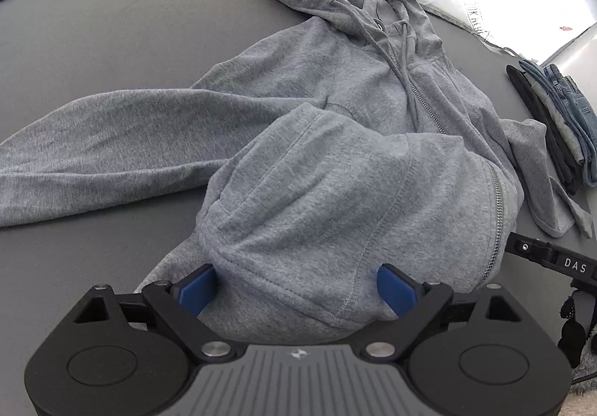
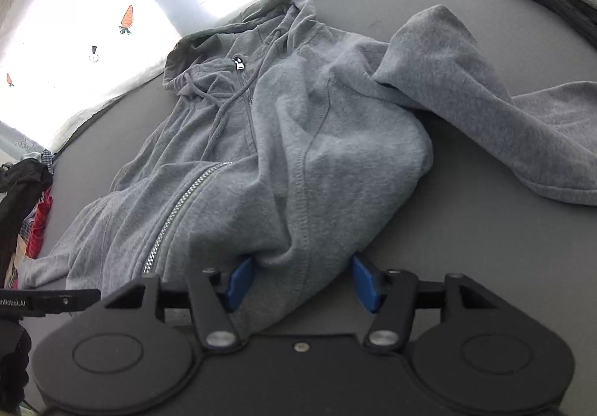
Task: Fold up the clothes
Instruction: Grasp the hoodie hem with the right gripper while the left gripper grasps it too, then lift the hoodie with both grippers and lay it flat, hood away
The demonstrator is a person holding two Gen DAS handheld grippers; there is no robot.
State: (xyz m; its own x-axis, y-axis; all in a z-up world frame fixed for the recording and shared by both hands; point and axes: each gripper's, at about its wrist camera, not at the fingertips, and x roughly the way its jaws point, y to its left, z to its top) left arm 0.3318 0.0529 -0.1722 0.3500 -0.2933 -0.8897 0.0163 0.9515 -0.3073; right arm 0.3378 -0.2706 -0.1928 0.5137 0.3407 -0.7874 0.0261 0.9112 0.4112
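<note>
Lying hoodie: a grey zip-up hoodie is spread on the dark grey table, its hood at the far edge and its hem end near the cameras.
Hem: the near end is bunched into a raised hump that reaches in between the blue pads of both grippers.
Zip: the metal teeth run from the collar toward the near hem; in the right wrist view the slider sits up by the collar.
Drawstrings: two grey cords hang loose from the hood over the chest.
Sleeves: in the left wrist view one sleeve stretches out flat to the left; in the right wrist view the other bends up and trails off to the right.
Left gripper: jaws spread wide, a broad fold of the hem filling the gap and touching both pads; I cannot tell whether they press it.
Right gripper: jaws at a middling gap, a thick wad of hem cloth between the pads and against both; a true pinch cannot be told.
Folded stack: dark, grey and denim pieces piled at the far right of the table, apart from the hoodie.
Loose clothes: a black and red heap at the left edge in the right wrist view.
Backdrop: a bright white sheet with small carrot prints beyond the far edge.
</note>
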